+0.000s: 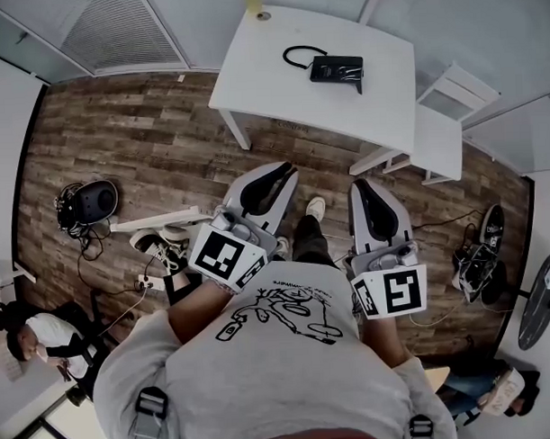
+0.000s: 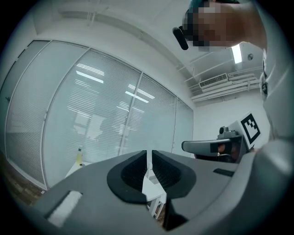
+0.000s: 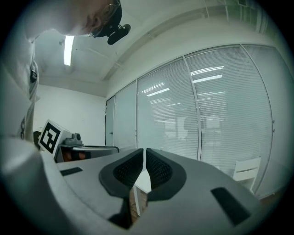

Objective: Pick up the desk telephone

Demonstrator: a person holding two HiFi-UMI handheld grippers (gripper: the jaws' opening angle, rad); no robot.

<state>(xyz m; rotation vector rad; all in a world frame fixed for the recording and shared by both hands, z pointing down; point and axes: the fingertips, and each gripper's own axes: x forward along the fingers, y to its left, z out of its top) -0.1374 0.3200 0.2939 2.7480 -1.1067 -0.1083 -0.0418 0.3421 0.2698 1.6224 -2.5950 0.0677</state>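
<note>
The black desk telephone (image 1: 336,69) lies on the white table (image 1: 279,88) at the far side of the room, its cord looping off to its left. Both grippers are held level in front of the person, well short of the table. My left gripper (image 1: 286,174) is shut with nothing between its pads; in the left gripper view its jaws (image 2: 149,166) meet edge to edge, with a strip of the white table (image 2: 154,189) showing under them. My right gripper (image 1: 363,186) is shut and empty too, seen closed in the right gripper view (image 3: 144,161).
A small bottle (image 1: 253,1) stands on the table's far edge. A white chair (image 1: 441,120) sits right of the table. On the wooden floor, a black bag with cables (image 1: 91,202) lies left and gear with a shoe (image 1: 481,250) lies right. A person (image 1: 29,334) sits low left.
</note>
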